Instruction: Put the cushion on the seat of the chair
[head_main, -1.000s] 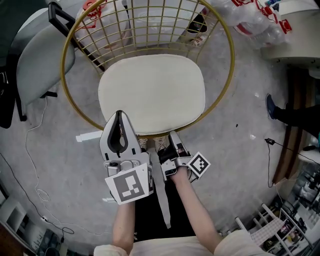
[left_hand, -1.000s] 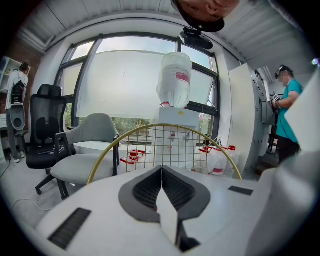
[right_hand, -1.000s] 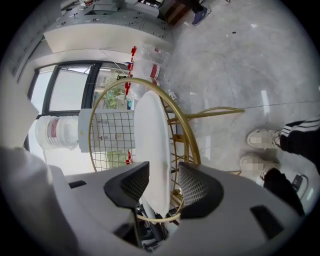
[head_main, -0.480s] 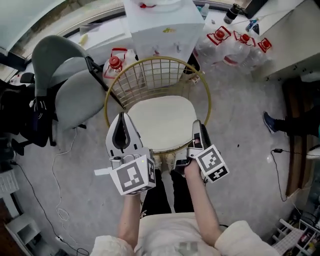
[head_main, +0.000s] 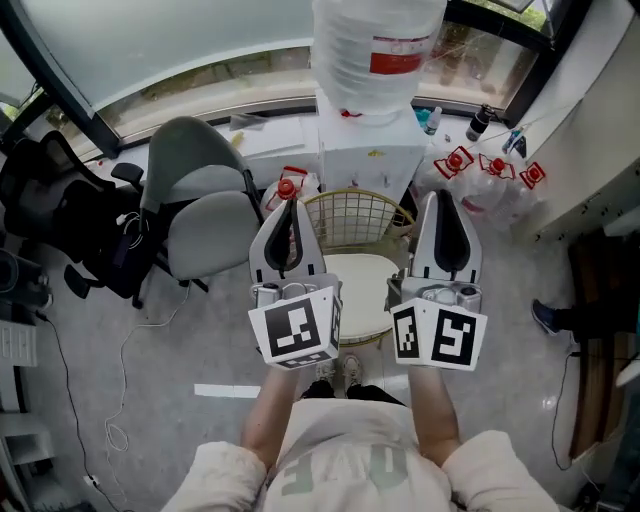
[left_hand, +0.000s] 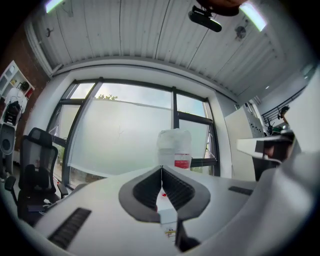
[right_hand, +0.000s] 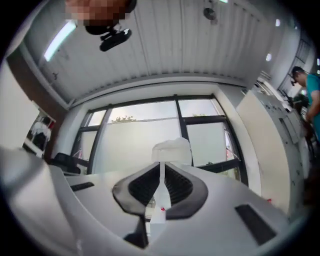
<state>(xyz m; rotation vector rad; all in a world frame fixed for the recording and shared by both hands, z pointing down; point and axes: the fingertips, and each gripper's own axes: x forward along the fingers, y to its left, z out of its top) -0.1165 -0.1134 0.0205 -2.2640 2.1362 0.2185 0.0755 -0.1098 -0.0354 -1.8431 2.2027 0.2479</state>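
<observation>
A cream cushion (head_main: 362, 285) lies on the seat of the gold wire chair (head_main: 355, 215) far below, partly hidden by both grippers. My left gripper (head_main: 288, 203) is held high over the chair's left side, shut and empty; in the left gripper view (left_hand: 161, 168) its tips meet in front of the window. Over the chair's right side my right gripper (head_main: 441, 195) is held just as high. Its jaws are closing, the tips (right_hand: 161, 163) almost together with nothing between them. Neither gripper touches the cushion.
A white water dispenser (head_main: 370, 165) with a big bottle (head_main: 378, 50) stands behind the chair. A grey office chair (head_main: 205, 215) and a black one (head_main: 50, 200) are at the left. Several water jugs (head_main: 490, 170) lie at the right by a white counter.
Both grippers have risen from the cushion's front edge to well above the chair. The right gripper has rolled upright and its jaws have closed. The view now takes in the whole room.
</observation>
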